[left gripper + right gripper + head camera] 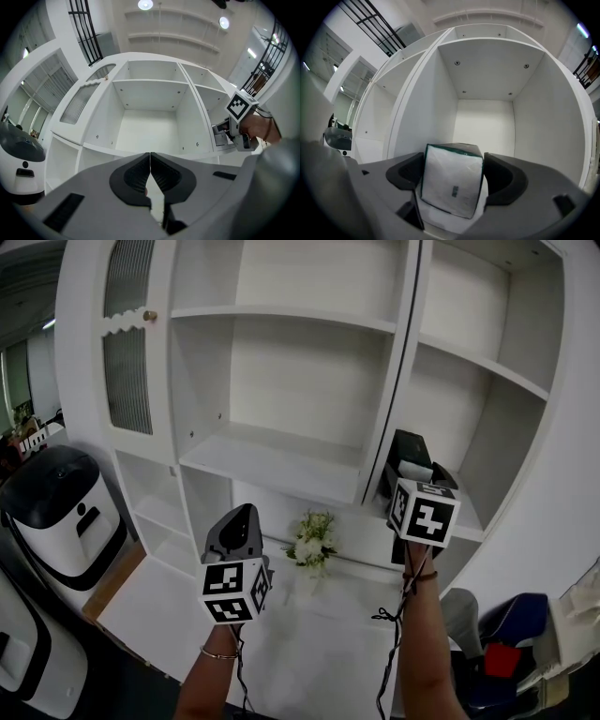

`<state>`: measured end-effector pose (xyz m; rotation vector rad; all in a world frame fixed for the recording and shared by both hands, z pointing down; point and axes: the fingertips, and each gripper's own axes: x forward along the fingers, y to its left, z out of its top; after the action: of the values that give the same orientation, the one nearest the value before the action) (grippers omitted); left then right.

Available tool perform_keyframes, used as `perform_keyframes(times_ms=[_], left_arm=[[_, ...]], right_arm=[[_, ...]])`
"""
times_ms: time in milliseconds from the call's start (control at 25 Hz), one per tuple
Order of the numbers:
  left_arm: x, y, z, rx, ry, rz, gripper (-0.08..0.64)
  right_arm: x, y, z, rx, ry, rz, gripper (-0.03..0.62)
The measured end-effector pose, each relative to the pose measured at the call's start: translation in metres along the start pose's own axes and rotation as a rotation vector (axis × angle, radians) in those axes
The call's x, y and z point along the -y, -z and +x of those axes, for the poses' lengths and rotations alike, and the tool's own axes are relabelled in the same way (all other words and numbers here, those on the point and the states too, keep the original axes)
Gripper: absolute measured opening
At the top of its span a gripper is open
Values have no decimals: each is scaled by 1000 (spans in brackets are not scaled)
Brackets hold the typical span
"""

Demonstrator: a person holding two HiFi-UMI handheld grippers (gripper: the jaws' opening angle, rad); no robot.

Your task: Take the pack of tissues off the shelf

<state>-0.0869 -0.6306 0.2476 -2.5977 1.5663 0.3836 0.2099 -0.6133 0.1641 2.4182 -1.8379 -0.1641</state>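
Note:
The pack of tissues (452,185), white in clear wrap with a dark green edge, stands between the jaws of my right gripper (453,180). Both pads touch its sides, so the gripper is shut on it. In the head view the right gripper (412,476) reaches into the lower right compartment of the white shelf (281,460), and a bit of the pack (415,471) shows above the marker cube. My left gripper (150,164) is shut with nothing in it. It hangs lower left (240,521), in front of the shelf's middle bay.
A small bunch of white flowers (314,542) sits on the low ledge between the two grippers. A cabinet door with ribbed glass (127,343) is at upper left. A white and black machine (58,512) stands at the left; blue and red objects (506,657) lie at lower right.

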Motion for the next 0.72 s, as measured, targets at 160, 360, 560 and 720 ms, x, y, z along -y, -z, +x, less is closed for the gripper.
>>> perform_keyframes(times_ms=[160,360,560,720], left_arm=[[-4,-1,-2,3,-7,0,19],[-6,-2,-4,6,-13,-2,20],[1,-1,-5,2,-5,-3,20],[7,-1,-8,-1,-6,3,18]], right_arm=[[0,2,1,-18,6,-5,383],[1,1,3,-28,-8,0,367],[4,1,0,-31,-5,6,362],[5,-1,-2,-19,-16,18,350]])
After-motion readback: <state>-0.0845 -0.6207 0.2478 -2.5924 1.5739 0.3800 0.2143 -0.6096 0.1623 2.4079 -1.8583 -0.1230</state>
